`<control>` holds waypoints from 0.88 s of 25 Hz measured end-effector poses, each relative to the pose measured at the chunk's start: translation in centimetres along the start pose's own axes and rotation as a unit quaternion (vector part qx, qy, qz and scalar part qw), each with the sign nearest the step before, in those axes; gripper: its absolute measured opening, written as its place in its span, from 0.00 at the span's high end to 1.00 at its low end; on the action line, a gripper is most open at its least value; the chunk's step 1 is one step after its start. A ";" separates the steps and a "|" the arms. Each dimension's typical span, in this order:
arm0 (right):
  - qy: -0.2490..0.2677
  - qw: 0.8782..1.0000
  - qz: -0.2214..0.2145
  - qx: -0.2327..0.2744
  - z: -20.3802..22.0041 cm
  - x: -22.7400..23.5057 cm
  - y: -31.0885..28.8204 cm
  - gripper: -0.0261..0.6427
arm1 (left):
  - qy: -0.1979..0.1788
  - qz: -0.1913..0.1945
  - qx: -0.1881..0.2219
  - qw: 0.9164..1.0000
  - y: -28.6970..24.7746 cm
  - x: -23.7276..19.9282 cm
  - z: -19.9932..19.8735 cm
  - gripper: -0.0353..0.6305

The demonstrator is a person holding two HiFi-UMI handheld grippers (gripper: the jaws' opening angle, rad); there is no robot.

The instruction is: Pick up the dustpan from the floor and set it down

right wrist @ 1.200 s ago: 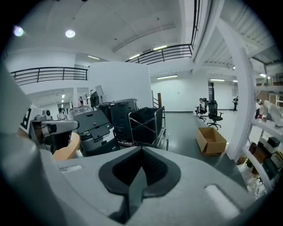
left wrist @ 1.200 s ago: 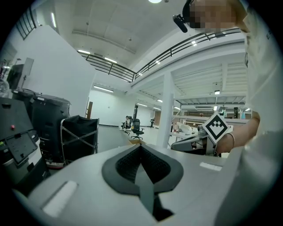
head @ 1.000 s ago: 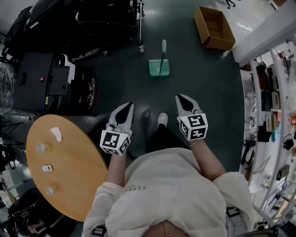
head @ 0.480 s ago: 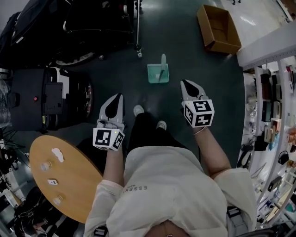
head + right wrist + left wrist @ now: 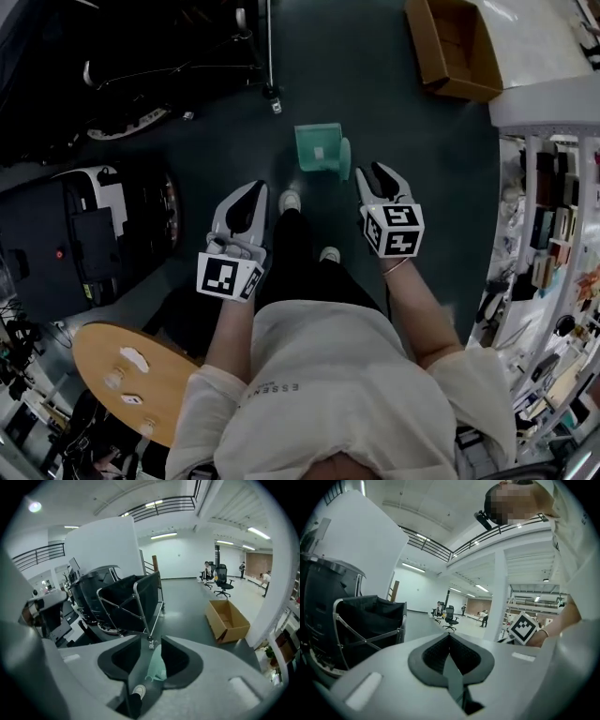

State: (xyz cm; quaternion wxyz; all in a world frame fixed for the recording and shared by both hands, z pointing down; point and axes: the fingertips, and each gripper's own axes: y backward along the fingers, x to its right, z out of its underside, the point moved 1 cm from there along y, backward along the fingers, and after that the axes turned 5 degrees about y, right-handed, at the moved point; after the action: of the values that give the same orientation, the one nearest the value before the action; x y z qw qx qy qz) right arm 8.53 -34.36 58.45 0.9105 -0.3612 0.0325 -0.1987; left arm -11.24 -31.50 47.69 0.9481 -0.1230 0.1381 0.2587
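Observation:
The green dustpan (image 5: 317, 147) stands on the dark floor with its handle (image 5: 344, 157) to the right, just ahead of the person's shoe (image 5: 291, 200). My right gripper (image 5: 375, 176) hovers close behind the handle, apart from it. Its jaws are opening, with nothing held between them. Through their gap in the right gripper view (image 5: 151, 665) I see the dustpan (image 5: 157, 668) and a shoe (image 5: 138, 691) below. My left gripper (image 5: 246, 204) hangs left of the shoe, shut and empty. In the left gripper view (image 5: 450, 645) its pads meet and it points level across the hall.
A black wire-frame cart (image 5: 187, 56) stands at the far left, with its caster (image 5: 275, 105) near the dustpan. An open cardboard box (image 5: 455, 47) lies at the far right. Shelving (image 5: 553, 234) lines the right side. A dark machine (image 5: 75, 234) and a round wooden table (image 5: 122, 380) are on the left.
The person has walked forward, so the dustpan now lies much closer, just ahead of the right gripper. Both grippers moved with the person. The table has dropped back to the lower left.

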 end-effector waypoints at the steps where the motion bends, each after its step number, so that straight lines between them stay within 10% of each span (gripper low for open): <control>1: -0.005 1.000 0.002 -0.014 0.5 0.2 -1.8 0.77 | 0.003 0.006 -0.002 1.000 -1.3 -0.8 0.3 0.94; 16: -0.058 0.983 -0.017 -0.174 10.5 0.1 -17.9 0.63 | 0.018 0.012 -0.069 0.997 -10.0 -9.0 9.2 0.94; 22: -0.076 0.981 -0.036 -0.177 10.2 -0.4 -17.9 0.95 | 0.021 0.001 -0.067 0.998 -9.5 -8.8 9.0 0.94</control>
State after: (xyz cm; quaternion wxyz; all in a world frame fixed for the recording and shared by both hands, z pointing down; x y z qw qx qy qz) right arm 4.16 -39.39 77.94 0.8243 -0.5313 -0.0149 -0.1949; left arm -11.74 -40.73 60.46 0.9344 -0.1917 0.1401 0.2658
